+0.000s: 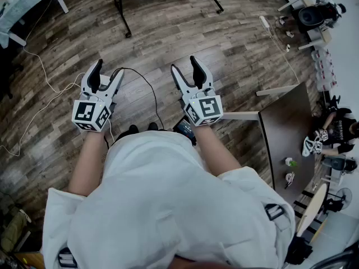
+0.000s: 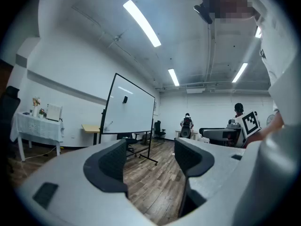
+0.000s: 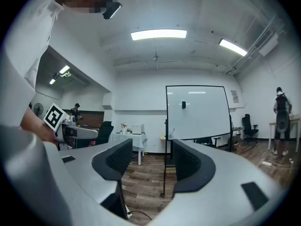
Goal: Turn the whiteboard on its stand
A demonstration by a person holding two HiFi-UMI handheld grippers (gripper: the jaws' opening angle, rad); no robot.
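Wood floor (image 1: 168,32) | whiteboard (image 3: 200,119), stand (image 3: 165,171) partly behind fingers (image 3: 190,166), dark mark (image 3: 183,105) maybe eraser | left gripper (image 1: 107,70), right gripper (image 1: 186,67): fingers apart

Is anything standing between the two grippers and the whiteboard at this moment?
Nothing visible does. Both gripper views show only bare wood floor between the whiteboard and the left gripper and right gripper. Both grippers have open, empty jaws, and the board stands well ahead across the room.

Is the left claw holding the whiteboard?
No: the left claw is open with nothing between its jaws, and the whiteboard stands well beyond it.
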